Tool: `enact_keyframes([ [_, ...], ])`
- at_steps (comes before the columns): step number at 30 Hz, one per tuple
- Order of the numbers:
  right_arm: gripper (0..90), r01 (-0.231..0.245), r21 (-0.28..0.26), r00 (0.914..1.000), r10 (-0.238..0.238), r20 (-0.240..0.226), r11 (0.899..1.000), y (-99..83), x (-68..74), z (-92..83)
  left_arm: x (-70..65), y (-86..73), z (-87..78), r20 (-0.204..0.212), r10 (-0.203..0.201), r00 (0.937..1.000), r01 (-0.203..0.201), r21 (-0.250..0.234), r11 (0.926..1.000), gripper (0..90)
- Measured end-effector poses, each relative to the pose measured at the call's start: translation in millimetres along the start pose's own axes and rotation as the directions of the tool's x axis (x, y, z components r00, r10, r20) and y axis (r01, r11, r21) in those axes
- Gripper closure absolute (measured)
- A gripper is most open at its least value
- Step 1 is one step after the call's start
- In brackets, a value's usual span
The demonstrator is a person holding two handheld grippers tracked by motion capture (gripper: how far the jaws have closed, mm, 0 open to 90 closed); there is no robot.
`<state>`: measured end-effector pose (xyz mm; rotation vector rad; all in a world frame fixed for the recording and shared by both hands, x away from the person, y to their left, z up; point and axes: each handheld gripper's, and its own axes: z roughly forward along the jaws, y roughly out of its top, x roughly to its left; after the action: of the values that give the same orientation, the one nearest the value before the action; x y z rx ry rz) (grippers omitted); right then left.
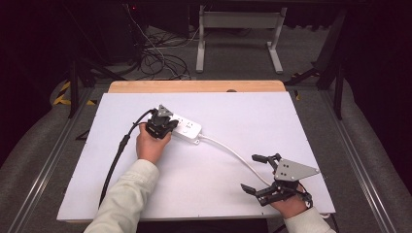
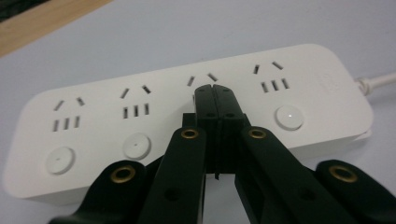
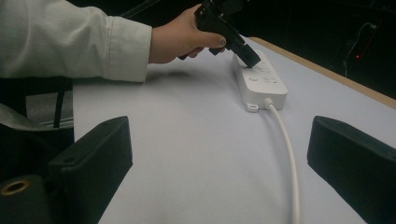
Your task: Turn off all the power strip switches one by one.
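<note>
From the high view, one white power strip (image 1: 187, 129) lies at about 10 o'clock on the desk (image 1: 243, 111), its single cord (image 1: 233, 153) running toward 4 o'clock. The left hand-held gripper (image 1: 167, 127) rests its tip on the strip; the right hand-held gripper (image 1: 257, 174) sits spread near the 5 o'clock edge, bare board all round it.

In the left gripper view, jaws pressed together touch the power strip (image 2: 308, 84) among four socket groups, with three round buttons in sight.

In the right gripper view, jaws stand wide apart, the cord (image 3: 287, 154) between them, and the strip (image 3: 261, 84) lies at 12 o'clock.
</note>
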<state>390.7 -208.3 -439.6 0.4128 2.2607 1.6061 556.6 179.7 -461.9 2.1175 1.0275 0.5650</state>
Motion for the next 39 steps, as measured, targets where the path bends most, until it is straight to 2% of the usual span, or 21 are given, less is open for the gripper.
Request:
enact_keyframes([
  [1, 7.2, 0.0, -0.001, 1.0, 0.0, 0.0, 1.0, -0.1, -0.5, -0.1, -0.8, 0.2, -1.6, -0.014, 0.01, 0.9999, -0.01, -0.003, 0.9999, 90.0],
  [2, 7.1, -0.001, -0.001, 1.0, 0.001, -0.002, 1.0, -0.2, -1.0, 0.1, 1.2, 2.4, -6.7, 0.02, -0.026, 0.9995, 0.027, -0.045, 0.9986, 90.0],
  [5, 7.1, -0.006, 0.003, 1.0, 0.006, 0.0, 1.0, -0.7, -1.8, 1.0, 2.7, 7.2, -13.7, 0.04, -0.033, 0.9986, 0.036, -0.073, 0.9967, 90.0],
  [7, 7.1, -0.003, 0.001, 1.0, 0.003, 0.0, 1.0, -0.7, -1.5, 0.9, 2.5, 11.6, -21.1, 0.059, -0.019, 0.9981, 0.024, -0.089, 0.9958, 90.0],
  [11, 7.1, -0.003, -0.003, 1.0, 0.003, 0.002, 1.0, -0.6, -1.2, -0.1, 0.1, 14.1, -32.8, 0.076, -0.017, 0.997, 0.025, -0.099, 0.9948, 90.0],
  [14, 7.1, -0.001, -0.004, 1.0, 0.001, 0.003, 1.0, -0.3, -0.9, -0.3, -3.6, 13.7, -36.6, 0.072, 0.01, 0.9974, -0.002, -0.098, 0.9951, 90.0],
  [16, 7.1, -0.002, -0.002, 1.0, 0.002, 0.001, 1.0, -0.4, -1.0, 0.4, -7.4, 13.5, -36.8, 0.098, 0.017, 0.9951, -0.007, -0.097, 0.9952, 90.0],
  [17, 7.1, -0.003, 0.001, 1.0, 0.003, 0.002, 1.0, -0.3, -1.0, 0.7, -9.6, 13.3, -36.1, 0.106, 0.023, 0.9941, -0.013, -0.1, 0.9949, 90.0],
  [18, 7.1, -0.002, 0.001, 1.0, 0.002, 0.001, 1.0, -0.3, -1.0, 0.9, -11.9, 12.9, -34.8, 0.127, 0.014, 0.9918, -0.001, -0.1, 0.995, 90.0],
  [21, 7.1, -0.003, -0.001, 1.0, 0.003, 0.001, 1.0, -0.3, -1.2, 0.4, -19.0, 10.9, -29.5, 0.148, 0.019, 0.9888, -0.006, -0.09, 0.9959, 90.0],
  [22, 7.1, -0.003, -0.001, 1.0, 0.003, 0.001, 1.0, -0.3, -1.4, 0.2, -20.4, 10.1, -28.3, 0.148, 0.033, 0.9885, -0.022, -0.082, 0.9964, 90.0],
  [23, 7.1, -0.004, -0.002, 1.0, 0.004, 0.002, 1.0, -0.4, -1.3, 0.0, -23.3, 8.9, -26.3, 0.158, 0.028, 0.9871, -0.015, -0.084, 0.9964, 90.0],
  [27, 7.1, -0.002, 0.001, 1.0, 0.002, -0.001, 1.0, -0.6, -1.6, 0.3, -27.4, 6.2, -19.1, 0.154, 0.039, 0.9874, -0.029, -0.067, 0.9974, 90.0],
  [31, 7.1, -0.002, -0.002, 1.0, 0.002, 0.0, 1.0, -0.6, -1.4, 0.1, -25.5, 1.9, -6.0, 0.16, 0.004, 0.9871, 0.004, -0.048, 0.9988, 90.0],
  [34, 7.1, -0.003, 0.001, 1.0, 0.003, -0.001, 1.0, -0.6, -1.7, 0.0, -27.1, -0.7, 1.1, 0.161, -0.003, 0.9869, 0.009, -0.033, 0.9994, 90.0],
  [39, 7.1, -0.001, 0.001, 1.0, 0.001, -0.002, 1.0, -0.8, -1.5, 0.2, -27.7, -0.9, 1.7, 0.141, 0.003, 0.99, 0.002, -0.036, 0.9994, 90.0],
])
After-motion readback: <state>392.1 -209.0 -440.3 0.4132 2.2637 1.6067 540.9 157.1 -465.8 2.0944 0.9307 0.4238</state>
